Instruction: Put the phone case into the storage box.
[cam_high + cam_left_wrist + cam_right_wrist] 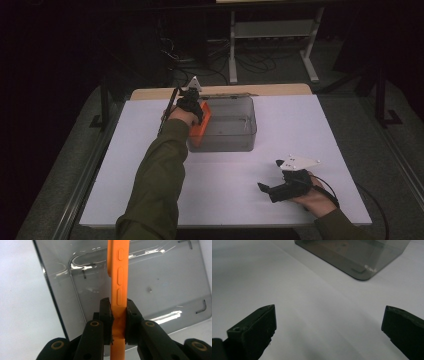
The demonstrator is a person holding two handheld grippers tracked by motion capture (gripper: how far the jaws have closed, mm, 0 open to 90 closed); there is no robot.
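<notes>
Pinching the orange phone case (119,290) edge-on over the smoky plastic bin (235,131) at frame centre, the left gripper (118,315) risks a slip or a rim strike on lowering, while the right gripper (329,327) rests spread at lower right.

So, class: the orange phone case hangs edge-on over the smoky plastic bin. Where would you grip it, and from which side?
Grip the orange phone case across its thin thickness near one end, as the left claw does now: pads on the two broad faces, below the side buttons. Come in from the end, along its length. The flat faces probably seat the pads well, whereas the narrow rounded edges might slip. It hangs over the bin.
</notes>
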